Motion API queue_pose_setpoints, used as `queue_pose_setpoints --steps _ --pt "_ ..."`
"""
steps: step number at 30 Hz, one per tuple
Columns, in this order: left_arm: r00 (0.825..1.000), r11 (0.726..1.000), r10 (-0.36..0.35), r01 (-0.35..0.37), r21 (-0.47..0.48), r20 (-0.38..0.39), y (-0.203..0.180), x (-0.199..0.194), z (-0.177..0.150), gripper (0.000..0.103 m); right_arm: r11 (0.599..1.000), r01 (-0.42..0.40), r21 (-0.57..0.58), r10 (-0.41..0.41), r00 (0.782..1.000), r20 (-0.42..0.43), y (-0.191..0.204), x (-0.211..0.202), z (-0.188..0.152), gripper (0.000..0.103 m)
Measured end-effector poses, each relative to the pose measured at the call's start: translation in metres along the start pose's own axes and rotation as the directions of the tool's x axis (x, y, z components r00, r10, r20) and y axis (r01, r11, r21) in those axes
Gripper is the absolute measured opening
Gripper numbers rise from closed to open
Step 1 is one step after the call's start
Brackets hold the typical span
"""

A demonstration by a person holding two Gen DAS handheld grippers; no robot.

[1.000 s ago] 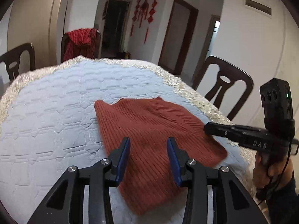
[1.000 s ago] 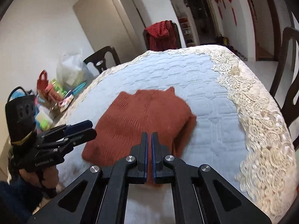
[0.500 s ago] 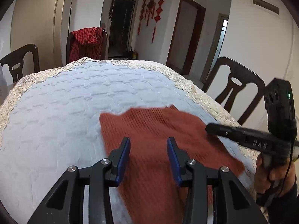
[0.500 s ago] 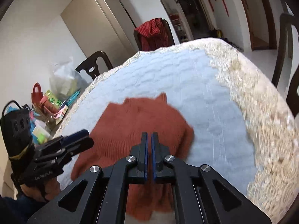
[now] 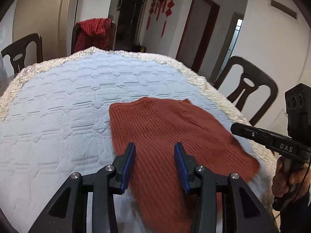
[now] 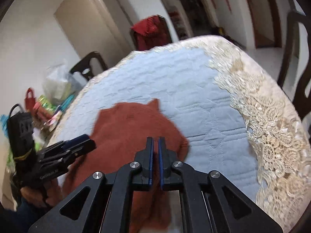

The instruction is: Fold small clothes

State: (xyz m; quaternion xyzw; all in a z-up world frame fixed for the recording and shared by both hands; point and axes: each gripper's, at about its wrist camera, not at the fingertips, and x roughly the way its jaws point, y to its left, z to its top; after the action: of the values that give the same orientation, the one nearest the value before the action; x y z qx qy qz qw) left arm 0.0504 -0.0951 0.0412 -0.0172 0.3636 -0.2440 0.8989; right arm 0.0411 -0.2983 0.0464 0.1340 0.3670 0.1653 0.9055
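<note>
A rust-red ribbed knit garment (image 5: 167,136) lies folded on the pale blue quilted tablecloth (image 5: 58,116), near the table's front right. My left gripper (image 5: 155,149) is open and empty, held just above the garment's near part. My right gripper (image 6: 155,143) has its jaws nearly together with a thin gap and nothing visibly between them; it hovers over the garment (image 6: 126,128). The right gripper also shows in the left wrist view (image 5: 235,127), at the garment's right edge. The left gripper shows in the right wrist view (image 6: 87,141), at the garment's left side.
The tablecloth has a cream lace border (image 6: 272,136). Dark wooden chairs (image 5: 250,89) stand around the table; one (image 5: 93,33) has a red cloth over its back. Bags and small colourful items (image 6: 48,101) crowd the floor or surface to the left.
The garment has shifted toward me and a little right on the table. Both grippers pulled back and tilted with it. The right view is blurred from motion.
</note>
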Motion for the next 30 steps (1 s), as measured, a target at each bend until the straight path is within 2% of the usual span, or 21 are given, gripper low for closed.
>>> queue_pose_setpoints --steps 4,9,12,15,18,20,23,24,27,30 --pt "0.999 0.999 -0.033 0.033 0.01 0.013 -0.007 -0.024 -0.014 0.044 0.997 -0.042 -0.072 0.042 0.999 -0.003 0.016 -0.017 -0.017 0.004" --pt "0.999 0.999 -0.035 0.035 0.019 -0.028 -0.009 -0.021 -0.038 0.044 0.993 -0.009 -0.119 0.001 0.998 -0.065 0.014 -0.009 -0.039 0.004" --pt "0.999 1.0 -0.031 0.031 0.001 -0.022 -0.008 -0.024 -0.036 0.043 0.996 -0.018 -0.086 0.012 0.998 -0.063 0.005 -0.011 -0.041 0.004" --pt "1.0 0.999 -0.025 0.024 0.027 0.009 -0.017 -0.034 -0.032 0.043 0.991 0.006 -0.137 -0.011 0.999 -0.033 0.019 -0.021 -0.038 0.004" --pt "0.999 0.997 -0.038 0.037 0.063 0.022 -0.03 -0.037 -0.032 0.043 0.982 -0.034 -0.185 0.031 0.999 -0.023 0.037 -0.025 -0.037 0.004" --pt "0.999 0.996 -0.039 0.038 0.081 0.005 -0.036 -0.029 -0.035 0.043 0.976 -0.051 -0.211 0.042 0.998 -0.049 0.045 -0.017 -0.041 0.004" --pt "1.0 0.996 0.007 -0.006 0.091 -0.013 -0.037 -0.015 -0.038 0.043 0.975 -0.019 -0.221 -0.006 0.994 -0.113 0.04 0.005 -0.052 0.004" --pt "1.0 0.995 0.015 -0.013 0.095 -0.013 -0.039 -0.016 -0.038 0.043 0.978 -0.025 -0.209 0.0 0.993 -0.119 0.036 0.008 -0.054 0.004" --pt "1.0 0.996 0.019 -0.018 0.089 -0.014 -0.04 -0.02 -0.034 0.043 0.986 -0.052 -0.16 0.036 0.994 -0.102 0.031 0.0 -0.05 0.004" --pt "1.0 0.997 0.025 -0.024 0.076 -0.008 -0.037 -0.024 -0.03 0.043 0.986 -0.048 -0.158 0.041 0.998 -0.048 0.032 -0.015 -0.044 0.004"
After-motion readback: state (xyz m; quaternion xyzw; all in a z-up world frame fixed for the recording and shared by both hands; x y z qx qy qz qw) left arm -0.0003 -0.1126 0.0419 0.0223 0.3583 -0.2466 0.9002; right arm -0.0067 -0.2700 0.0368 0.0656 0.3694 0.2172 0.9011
